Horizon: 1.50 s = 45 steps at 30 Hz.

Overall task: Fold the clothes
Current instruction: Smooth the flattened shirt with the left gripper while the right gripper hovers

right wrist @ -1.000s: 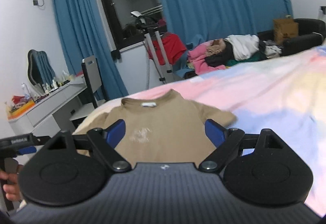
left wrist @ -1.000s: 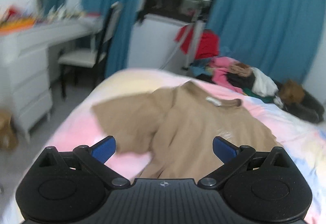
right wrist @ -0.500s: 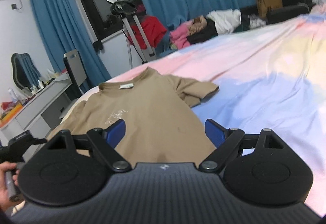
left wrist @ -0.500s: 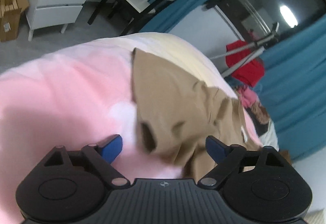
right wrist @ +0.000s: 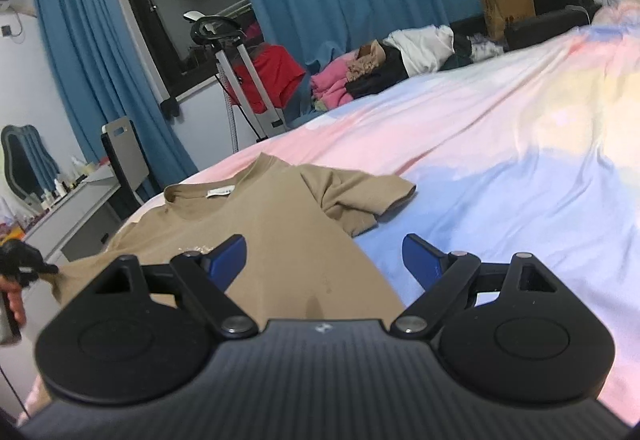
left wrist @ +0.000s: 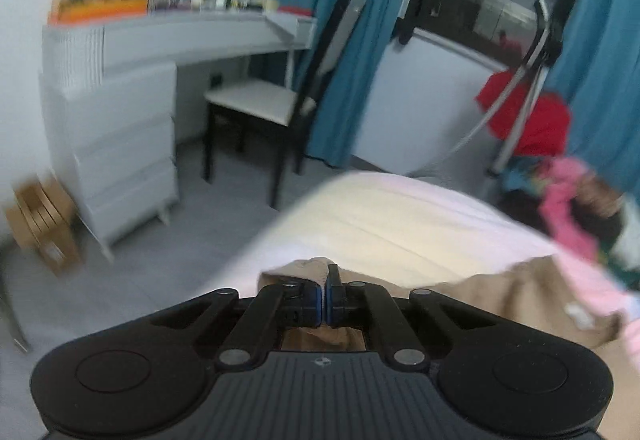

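Observation:
A tan T-shirt (right wrist: 272, 224) lies face up on the pastel bedsheet (right wrist: 500, 167), collar toward the window, its right sleeve (right wrist: 360, 195) crumpled. My left gripper (left wrist: 324, 294) is shut, with a fold of the shirt's left sleeve (left wrist: 316, 266) pinched between its blue pads near the bed's edge. In the right wrist view that gripper (right wrist: 20, 260) shows at the far left, held by a hand, with the tan cloth drawn out to it. My right gripper (right wrist: 324, 246) hovers open over the shirt's lower body, nothing between its fingers.
A white desk with drawers (left wrist: 120, 127) and a black chair (left wrist: 272, 107) stand left of the bed, with a cardboard box (left wrist: 44, 224) on the floor. A metal stand with a red garment (right wrist: 268, 79) and a clothes pile (right wrist: 380, 67) sit beyond the bed, by blue curtains.
My left gripper swung to the bed's left edge and closed from wide open onto the sleeve. My right gripper sank closer over the shirt and stays open.

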Tool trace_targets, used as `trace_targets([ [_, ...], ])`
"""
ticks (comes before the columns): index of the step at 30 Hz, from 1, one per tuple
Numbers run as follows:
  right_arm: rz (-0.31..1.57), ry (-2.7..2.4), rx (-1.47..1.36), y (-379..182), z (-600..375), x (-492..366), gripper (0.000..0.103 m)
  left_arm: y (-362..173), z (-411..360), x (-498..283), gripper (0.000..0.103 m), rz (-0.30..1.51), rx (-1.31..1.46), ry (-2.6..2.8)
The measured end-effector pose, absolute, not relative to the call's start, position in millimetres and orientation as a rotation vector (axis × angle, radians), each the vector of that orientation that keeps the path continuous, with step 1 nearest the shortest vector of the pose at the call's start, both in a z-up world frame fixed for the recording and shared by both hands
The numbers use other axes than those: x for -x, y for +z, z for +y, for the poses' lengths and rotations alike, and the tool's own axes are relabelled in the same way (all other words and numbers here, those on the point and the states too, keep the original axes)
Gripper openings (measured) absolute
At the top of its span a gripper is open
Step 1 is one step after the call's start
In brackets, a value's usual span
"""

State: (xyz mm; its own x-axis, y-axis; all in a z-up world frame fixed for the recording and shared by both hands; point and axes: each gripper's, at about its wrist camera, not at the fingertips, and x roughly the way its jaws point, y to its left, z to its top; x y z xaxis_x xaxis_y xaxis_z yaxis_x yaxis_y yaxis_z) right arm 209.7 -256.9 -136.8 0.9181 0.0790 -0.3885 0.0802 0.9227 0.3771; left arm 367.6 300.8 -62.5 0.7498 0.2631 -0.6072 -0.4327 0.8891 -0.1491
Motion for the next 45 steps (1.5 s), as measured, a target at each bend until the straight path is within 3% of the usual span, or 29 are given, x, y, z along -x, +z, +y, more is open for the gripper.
trace_targets([
  [5, 0.395, -0.02, -0.349, -132.9, -257.7, -215.2, 0.086, -88.1, 287.7, -379.0, 0.005, 0.686, 0.235, 0.394],
  [8, 0.392, -0.018, -0.339, -134.5, -258.1, -218.2, 0.086, -93.4, 279.8, -367.4, 0.024, 0.678, 0.24, 0.375],
  [10, 0.392, -0.013, -0.334, -135.7, -257.9, -218.1, 0.086, -91.5, 274.2, -356.1, 0.044, 0.666, 0.217, 0.36],
  [11, 0.39, -0.006, -0.335, -135.4, -258.0, -217.4, 0.086, -87.1, 269.7, -349.2, 0.048, 0.657, 0.212, 0.35],
  [21, 0.364, 0.062, -0.31, -126.4, -250.4, -199.2, 0.076, -30.6, 176.5, -216.3, 0.06, 0.542, 0.19, 0.103],
  [28, 0.33, 0.117, -0.297, -115.9, -237.4, -179.6, 0.076, -36.1, 108.4, -110.2, 0.061, 0.533, 0.188, 0.022],
  [30, 0.32, 0.121, -0.294, -114.7, -234.0, -174.4, 0.076, -40.7, 94.1, -94.4, 0.067, 0.52, 0.195, -0.008],
  [33, 0.313, 0.121, -0.304, -114.5, -231.7, -167.8, 0.074, -53.8, 78.7, -81.8, 0.077, 0.509, 0.188, -0.088],
  [36, 0.326, 0.127, -0.337, -116.5, -233.3, -165.0, 0.073, -70.3, 69.5, -80.7, 0.078, 0.525, 0.164, -0.13],
  [39, 0.368, 0.136, -0.409, -120.9, -244.8, -171.8, 0.062, -81.5, 68.5, -83.1, 0.085, 0.538, 0.153, -0.142],
  [42, 0.418, 0.111, -0.536, -132.7, -268.1, -186.5, 0.062, -89.8, 67.9, -86.4, 0.093, 0.527, 0.142, -0.121],
  [45, 0.465, 0.076, -0.678, -154.7, -292.0, -207.6, 0.063, -102.0, 71.0, -97.4, 0.093, 0.549, 0.159, -0.1],
])
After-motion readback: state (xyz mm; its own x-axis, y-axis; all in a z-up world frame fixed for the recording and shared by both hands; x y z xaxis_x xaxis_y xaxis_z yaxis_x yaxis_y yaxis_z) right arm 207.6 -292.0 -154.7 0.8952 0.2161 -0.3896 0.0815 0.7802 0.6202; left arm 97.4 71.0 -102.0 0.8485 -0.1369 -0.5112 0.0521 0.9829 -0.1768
